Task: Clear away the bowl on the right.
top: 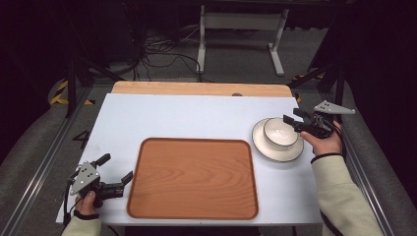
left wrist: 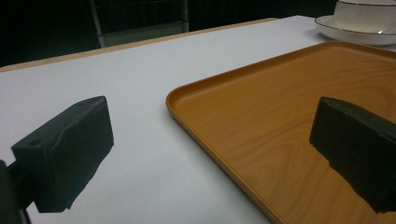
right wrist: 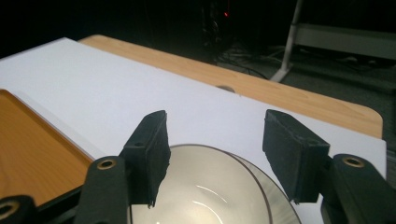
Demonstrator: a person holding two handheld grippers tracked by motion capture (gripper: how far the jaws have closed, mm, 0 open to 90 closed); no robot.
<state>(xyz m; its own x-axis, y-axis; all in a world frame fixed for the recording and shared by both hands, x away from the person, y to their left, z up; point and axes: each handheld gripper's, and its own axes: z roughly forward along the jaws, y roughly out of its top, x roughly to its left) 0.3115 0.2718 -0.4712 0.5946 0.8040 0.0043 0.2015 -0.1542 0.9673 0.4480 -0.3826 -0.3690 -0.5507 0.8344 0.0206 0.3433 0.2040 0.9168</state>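
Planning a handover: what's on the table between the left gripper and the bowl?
The wooden tray, bare, lies between the left gripper and the bowl, as the high view shows.

In the right gripper view, the bowl [right wrist: 205,196] is running off the bottom edge below the right tongs [right wrist: 219,158], and the plate [right wrist: 275,200] under it is showing as a sliver. In the left gripper view, the top edge is cutting off that bowl [left wrist: 364,11] far beyond the left tongs [left wrist: 210,154], and the tray [left wrist: 289,140] is running out past them.

Your L tool [top: 117,168] sits low at the near-left, jaws wide apart. Your R tool [top: 291,121] points left, jaws apart, nothing gripped.
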